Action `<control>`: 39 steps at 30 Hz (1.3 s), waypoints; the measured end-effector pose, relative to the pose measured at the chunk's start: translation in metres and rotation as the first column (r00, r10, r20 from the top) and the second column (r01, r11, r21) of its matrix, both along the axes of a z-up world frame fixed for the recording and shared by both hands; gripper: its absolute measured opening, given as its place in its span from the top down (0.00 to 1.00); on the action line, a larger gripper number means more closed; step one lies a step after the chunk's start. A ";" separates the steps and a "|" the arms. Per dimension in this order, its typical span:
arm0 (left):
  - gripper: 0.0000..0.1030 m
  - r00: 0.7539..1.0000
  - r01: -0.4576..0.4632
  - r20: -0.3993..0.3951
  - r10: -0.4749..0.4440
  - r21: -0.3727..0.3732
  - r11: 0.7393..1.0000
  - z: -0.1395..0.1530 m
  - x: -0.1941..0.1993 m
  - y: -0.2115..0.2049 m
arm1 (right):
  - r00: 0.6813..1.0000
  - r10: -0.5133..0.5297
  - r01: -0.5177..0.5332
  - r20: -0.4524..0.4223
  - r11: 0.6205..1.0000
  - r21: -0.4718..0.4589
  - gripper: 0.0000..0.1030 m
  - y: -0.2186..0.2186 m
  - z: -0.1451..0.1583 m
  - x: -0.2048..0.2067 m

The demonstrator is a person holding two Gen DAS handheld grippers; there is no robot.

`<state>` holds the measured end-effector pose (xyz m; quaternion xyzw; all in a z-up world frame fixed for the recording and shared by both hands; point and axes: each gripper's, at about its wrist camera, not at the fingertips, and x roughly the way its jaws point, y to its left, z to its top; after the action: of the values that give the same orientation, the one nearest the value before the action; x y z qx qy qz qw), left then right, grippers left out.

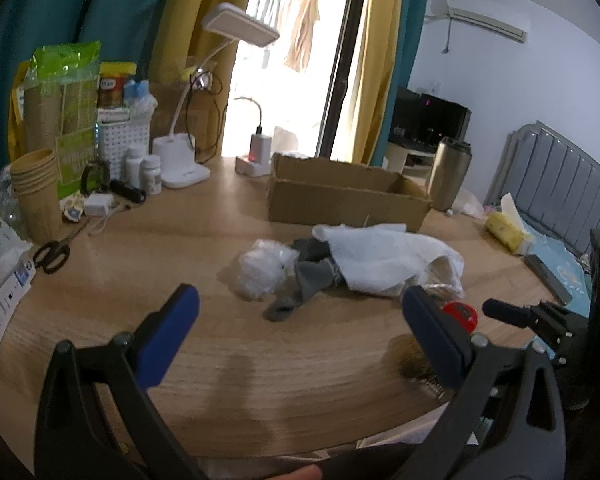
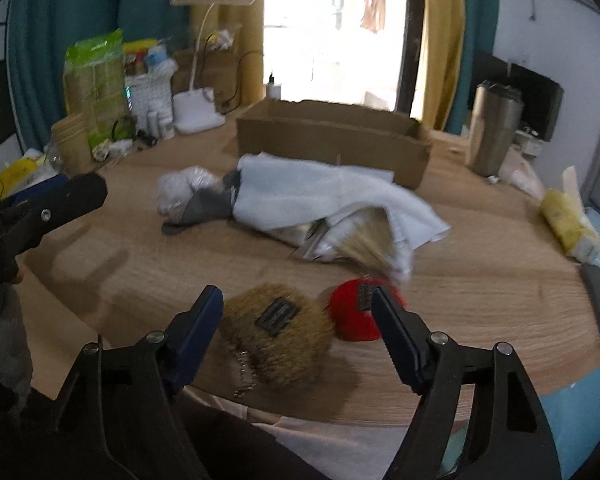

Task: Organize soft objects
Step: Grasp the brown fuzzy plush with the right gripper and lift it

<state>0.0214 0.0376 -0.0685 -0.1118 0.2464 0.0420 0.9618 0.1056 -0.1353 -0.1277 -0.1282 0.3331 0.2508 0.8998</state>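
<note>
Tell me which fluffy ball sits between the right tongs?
The tan-brown furry pom-pom with a dark patch sits between the open right tongs; the red fluffy pom-pom lies farther right.

My tongs' fingers (image 2: 198, 336) wear matt blue pads on black plastic. The table (image 2: 480, 292) is matt wood grain. The towel (image 2: 312, 196) is white nubbly cloth, the brown pompom (image 2: 276, 332) shaggy, the tumbler (image 2: 494, 128) brushed metal, the box (image 2: 332, 140) plain cardboard.

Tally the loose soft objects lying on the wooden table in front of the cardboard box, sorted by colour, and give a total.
White: 2, the towel and the crumpled plastic bag
Grey: 1, the sock
Brown: 1, the fuzzy pom-pom
Red: 1, the fuzzy pom-pom
Total: 5

Something tan and partly hidden pokes out from under the towel; it is not counted.
</note>
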 end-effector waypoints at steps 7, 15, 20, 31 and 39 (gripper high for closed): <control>0.00 0.997 -0.006 -0.071 0.006 -0.002 1.000 -0.019 0.004 0.012 | 0.998 0.031 -0.033 -0.059 0.999 -0.035 0.28 0.015 -0.019 0.005; 0.00 0.994 -0.005 -0.109 0.004 -0.003 1.000 -0.027 0.005 0.013 | 0.995 0.048 -0.052 -0.087 0.997 -0.052 0.41 0.019 -0.032 0.015; 0.00 0.993 0.008 -0.122 -0.006 0.020 1.000 -0.023 0.010 0.007 | 0.994 0.087 -0.086 -0.061 0.996 0.017 0.56 0.012 -0.018 0.013; 0.01 0.987 0.087 -0.142 -0.075 0.081 0.993 -0.007 0.033 -0.038 | 0.997 0.018 -0.032 0.074 0.982 0.187 0.58 -0.048 0.036 0.025; 0.01 0.961 0.209 -0.199 -0.191 0.072 0.975 -0.008 0.067 -0.091 | 0.991 -0.079 0.054 0.105 0.974 0.222 0.58 -0.110 0.042 0.048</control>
<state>0.0882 -0.0531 -0.0762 -0.0374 0.3451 -0.0337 0.9372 0.1536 -0.2450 -0.0856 -0.0313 0.2563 0.2481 0.9337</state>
